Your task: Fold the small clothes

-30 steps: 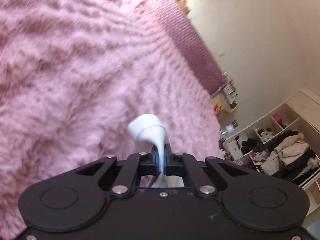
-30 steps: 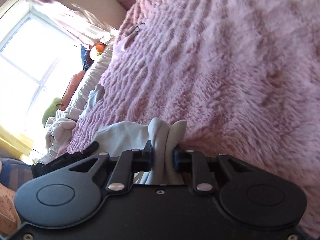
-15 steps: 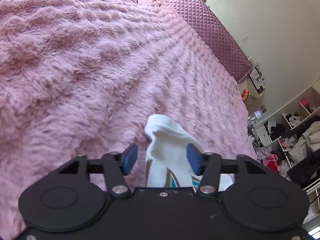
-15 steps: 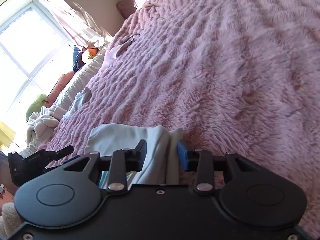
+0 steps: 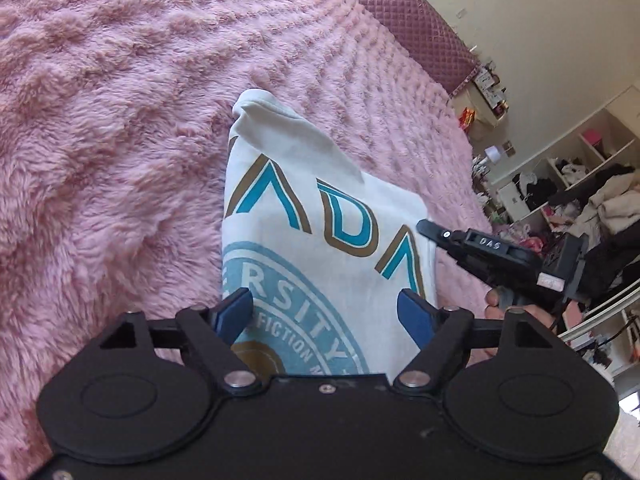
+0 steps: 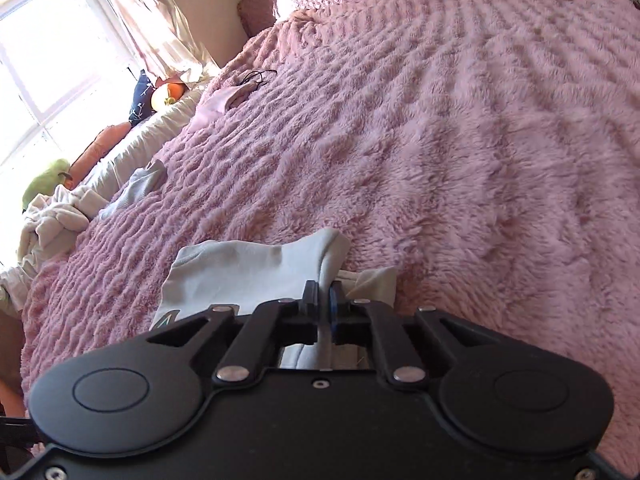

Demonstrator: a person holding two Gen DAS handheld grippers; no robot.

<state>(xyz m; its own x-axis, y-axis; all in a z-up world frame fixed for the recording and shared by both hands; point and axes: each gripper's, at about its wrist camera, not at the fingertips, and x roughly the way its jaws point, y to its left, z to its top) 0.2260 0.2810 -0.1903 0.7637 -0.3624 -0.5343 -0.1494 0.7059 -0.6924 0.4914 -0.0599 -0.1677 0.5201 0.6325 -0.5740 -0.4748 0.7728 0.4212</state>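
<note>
now the left gripper (image 5: 324, 312) stands with its jaws spread wide above the white printed shirt (image 5: 320, 216), where a second ago they were pinched on a bunched white fold; they have just been opening, and the shirt lies beneath and between the blue pads (image 5: 236, 310) without either one pressing it, so that side is let go. the shirt rests folded on the fluffy pink blanket (image 5: 100, 140), filling the lower middle of the left wrist frame with its teal and brown lettering face up. the right gripper (image 6: 324, 302) has gone the other way: its jaws have just been closing and now meet tight in the lower middle of the right wrist frame, and a thin edge of the shirt appears to be caught between them, though the pinch is too narrow to see clearly. in the left view that same gripper shows at the right edge, its tip at the shirt's right side. judging from this, one fold has been laid and the right side is being taken up for the next. counted: two grippers, one shirt in hand, one blanket, one pale garment (image 6: 140, 184) and one pile of light clothes (image 6: 52, 220) at the left of the right wrist frame.
</note>
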